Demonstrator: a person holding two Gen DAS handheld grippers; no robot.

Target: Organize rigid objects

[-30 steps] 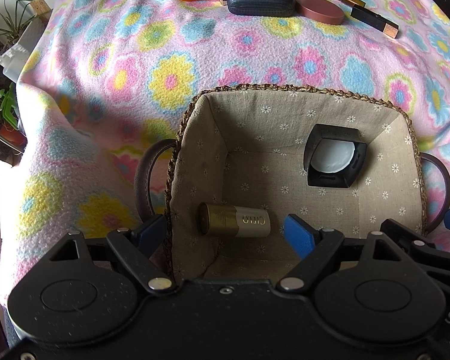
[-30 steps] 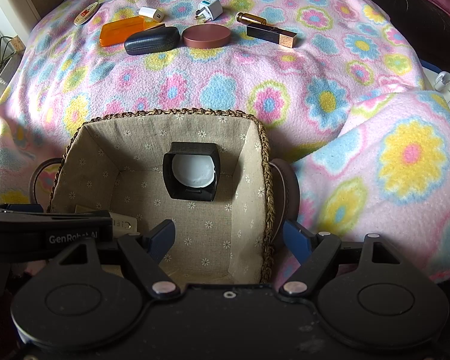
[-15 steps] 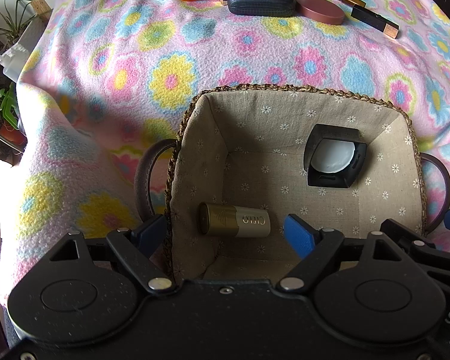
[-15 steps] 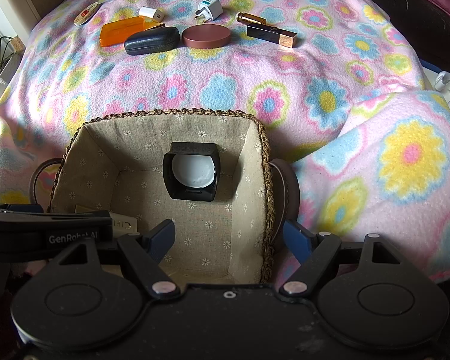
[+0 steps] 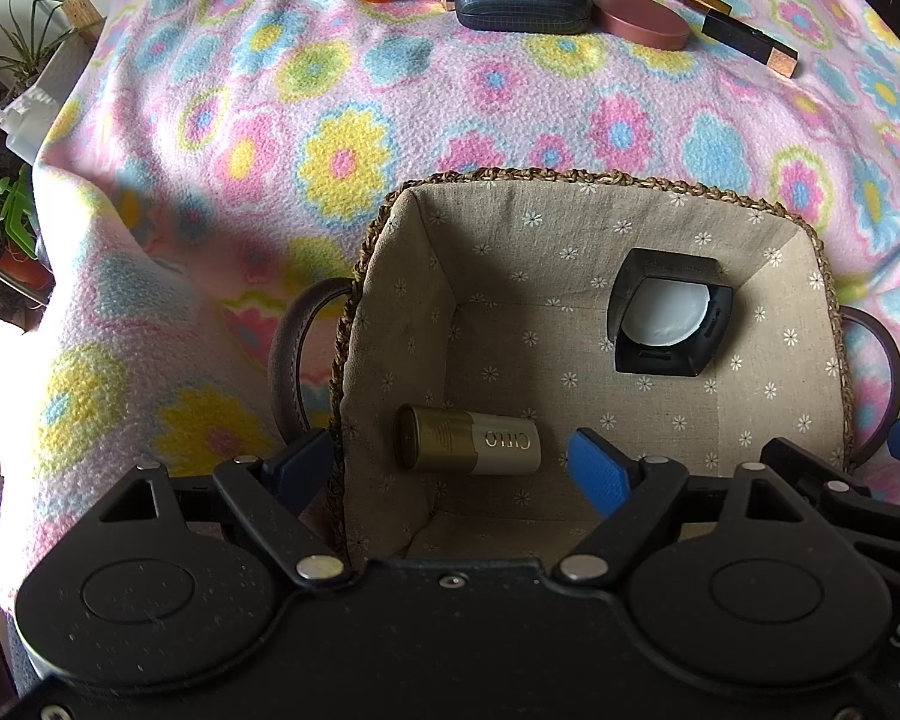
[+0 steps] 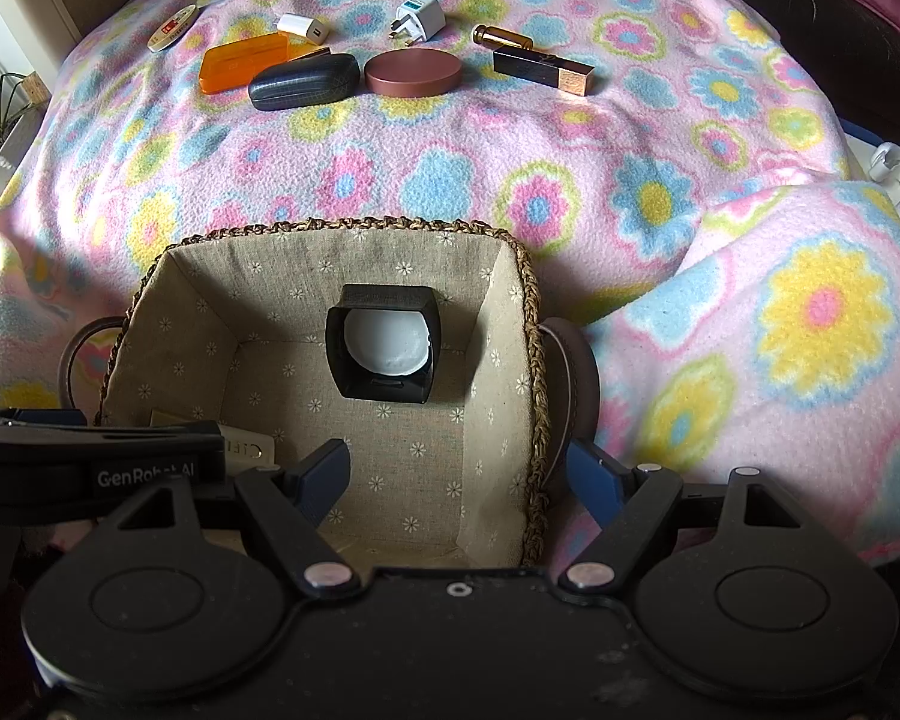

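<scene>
A woven basket [image 5: 570,175] with a flowered cloth lining stands on the blanket. On its floor lie a gold and silver cylinder [image 5: 468,441] and a black square case with a white disc [image 5: 669,321]. My left gripper [image 5: 447,471] is open and straddles the basket's left wall, one finger outside and one inside near the cylinder. My right gripper [image 6: 459,480] is open too and straddles the basket's [image 6: 342,223] right wall. Neither gripper holds anything. The black case [image 6: 384,354] shows in the right wrist view; the left gripper's body mostly hides the cylinder [image 6: 249,450] there.
At the far side of the flowered blanket [image 6: 450,180] lie an orange case [image 6: 240,63], a dark glasses case [image 6: 303,81], a brown round compact [image 6: 414,72], a black and gold lipstick [image 6: 543,69], a white plug adapter [image 6: 420,18] and a white charger [image 6: 303,27]. Plants [image 5: 12,48] stand off the left edge.
</scene>
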